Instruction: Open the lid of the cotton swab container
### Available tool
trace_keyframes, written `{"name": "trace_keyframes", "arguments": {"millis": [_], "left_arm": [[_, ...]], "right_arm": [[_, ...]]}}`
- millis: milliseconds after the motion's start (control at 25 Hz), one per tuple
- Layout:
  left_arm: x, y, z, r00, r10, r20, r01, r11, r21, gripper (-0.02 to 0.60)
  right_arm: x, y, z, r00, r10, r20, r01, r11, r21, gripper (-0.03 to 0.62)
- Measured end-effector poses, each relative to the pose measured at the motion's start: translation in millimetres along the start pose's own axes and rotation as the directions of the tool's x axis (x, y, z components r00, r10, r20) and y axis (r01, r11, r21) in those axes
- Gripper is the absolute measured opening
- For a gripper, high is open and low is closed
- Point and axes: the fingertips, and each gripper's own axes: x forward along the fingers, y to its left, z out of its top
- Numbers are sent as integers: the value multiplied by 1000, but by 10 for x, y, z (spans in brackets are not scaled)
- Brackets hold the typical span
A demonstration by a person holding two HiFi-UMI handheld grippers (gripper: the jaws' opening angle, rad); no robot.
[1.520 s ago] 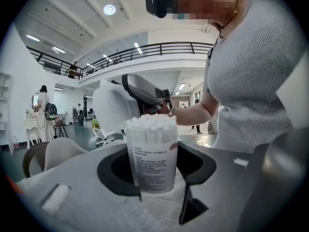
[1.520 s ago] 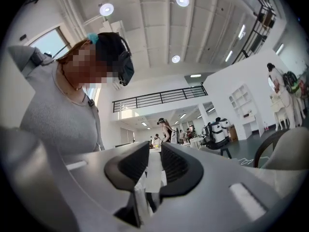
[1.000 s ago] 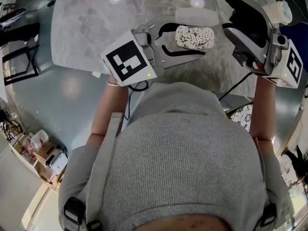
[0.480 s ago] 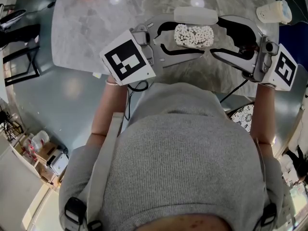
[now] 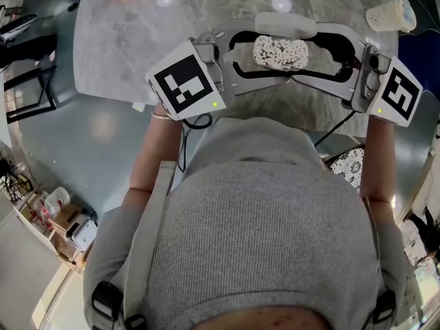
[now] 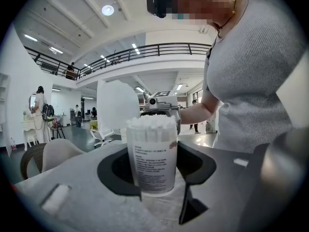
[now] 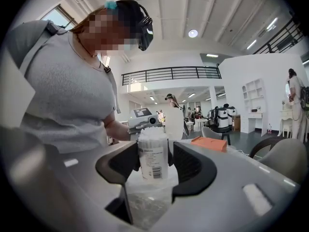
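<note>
Two tools: nose to nose over the desk (image 5: 137, 40), cotton swab container (image 5: 280, 52) between them.
Left tool (image 6: 155, 170): closed round the container's body, pinning it upright.
Right tool (image 7: 157, 170): empty, jaws have just been opening, now at full spread. Container dead ahead between the tips, apparently untouched.
Lid (image 5: 285, 25): flipped up on the far side, swabs bare.
Nearer hand: left.

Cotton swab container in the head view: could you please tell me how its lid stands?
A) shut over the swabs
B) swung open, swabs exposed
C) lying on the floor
B: the lid stands swung back from the cotton swab container, whose swab tips show bare.
</note>
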Motion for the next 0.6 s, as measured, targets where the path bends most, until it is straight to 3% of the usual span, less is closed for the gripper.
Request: {"name": "trace_keyframes", "arguments": {"millis": [320, 480, 600], "left_arm": [[45, 1, -62, 1000, -12, 17, 12, 1000, 4, 216], [28, 14, -65, 1000, -10, 28, 11, 1000, -25, 212], [89, 25, -165, 999, -3, -35, 2, 1000, -20, 215]], "right_arm": [[30, 20, -153, 989, 52, -142, -57, 998, -33, 225], [43, 9, -137, 989, 47, -138, -56, 996, -65, 193], [64, 21, -183, 986, 30, -163, -49, 992, -114, 189]]}}
